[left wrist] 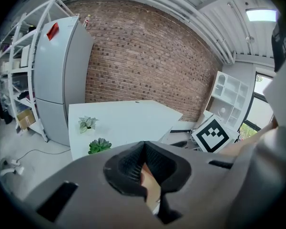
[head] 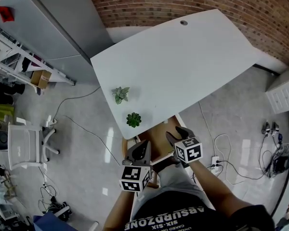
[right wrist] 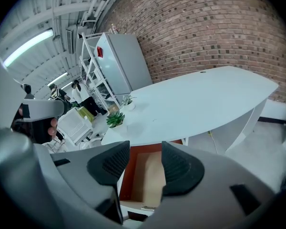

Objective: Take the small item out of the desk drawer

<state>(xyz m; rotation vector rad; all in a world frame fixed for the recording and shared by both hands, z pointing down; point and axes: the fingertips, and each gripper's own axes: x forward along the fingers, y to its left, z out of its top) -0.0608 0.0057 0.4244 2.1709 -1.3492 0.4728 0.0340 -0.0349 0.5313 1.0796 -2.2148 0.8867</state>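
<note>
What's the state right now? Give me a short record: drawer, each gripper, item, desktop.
drawer: open under the white desk's near edge, tan floor showing
left gripper: jaws together at the tips
right gripper: jaws apart, nothing gripped, aimed over the drawer
small item: not made out in any view
desktop: two small plants
</note>
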